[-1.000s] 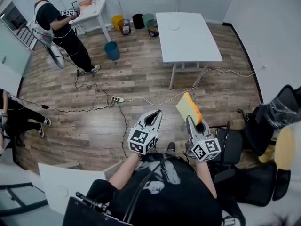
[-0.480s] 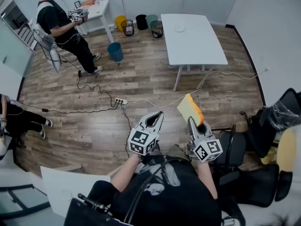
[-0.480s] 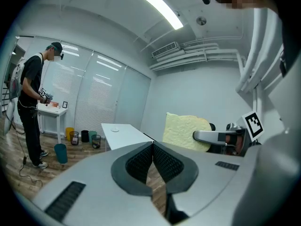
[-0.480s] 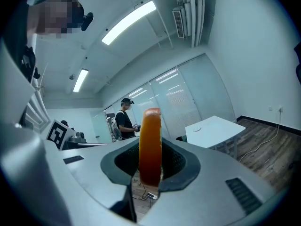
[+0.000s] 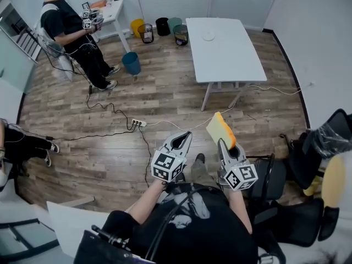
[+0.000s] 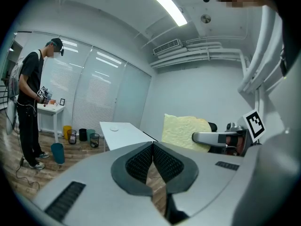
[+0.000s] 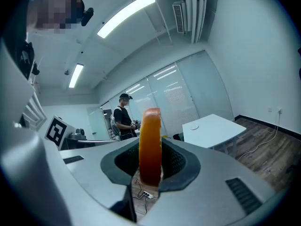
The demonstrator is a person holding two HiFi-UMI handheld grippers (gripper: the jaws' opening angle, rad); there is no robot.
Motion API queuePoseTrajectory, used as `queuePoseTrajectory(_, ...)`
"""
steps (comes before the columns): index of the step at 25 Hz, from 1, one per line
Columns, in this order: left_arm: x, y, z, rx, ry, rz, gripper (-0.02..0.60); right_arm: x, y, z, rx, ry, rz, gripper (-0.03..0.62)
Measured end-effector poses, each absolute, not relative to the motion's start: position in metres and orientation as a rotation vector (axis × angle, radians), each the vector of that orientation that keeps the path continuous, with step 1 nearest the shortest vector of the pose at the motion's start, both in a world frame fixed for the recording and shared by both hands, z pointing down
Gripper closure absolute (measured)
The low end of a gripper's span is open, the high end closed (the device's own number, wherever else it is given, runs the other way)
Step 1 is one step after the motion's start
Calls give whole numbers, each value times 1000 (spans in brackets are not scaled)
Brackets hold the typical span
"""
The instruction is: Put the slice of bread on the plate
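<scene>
A slice of bread (image 5: 221, 130), pale yellow with an orange crust, stands upright in my right gripper (image 5: 224, 143), which is shut on its lower edge. The right gripper view has the crust (image 7: 150, 145) edge-on between the pads. My left gripper (image 5: 180, 139) hovers beside it, shut and with nothing in it; its own view shows the pads (image 6: 141, 161) meeting and the bread (image 6: 182, 132) off to the right. A small white plate (image 5: 208, 36) lies on the far end of the white table (image 5: 225, 54), well ahead of both grippers and above the wooden floor.
A person (image 5: 71, 34) stands by a small white desk (image 5: 110, 12) at the back left. Several bins (image 5: 159, 26) line the far wall and a blue bin (image 5: 131, 62) stands apart. A power strip (image 5: 137, 124) and cables cross the floor. Black chairs (image 5: 308, 164) crowd the right.
Both grippers have moved forward together toward the white table, the bread still in the right one. The person at the back has shifted slightly toward the desk.
</scene>
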State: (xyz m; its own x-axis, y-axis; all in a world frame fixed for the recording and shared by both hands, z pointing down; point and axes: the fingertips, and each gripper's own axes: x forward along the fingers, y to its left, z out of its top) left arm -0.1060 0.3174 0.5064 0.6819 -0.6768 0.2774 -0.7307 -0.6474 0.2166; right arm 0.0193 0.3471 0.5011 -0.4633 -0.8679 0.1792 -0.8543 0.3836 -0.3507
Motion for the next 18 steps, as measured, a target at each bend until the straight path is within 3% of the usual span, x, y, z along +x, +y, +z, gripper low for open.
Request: queuePoseTrajectory(18,-32,161,519,2537,-1187,294,574,80,182,516,-1466,2676,-673,507)
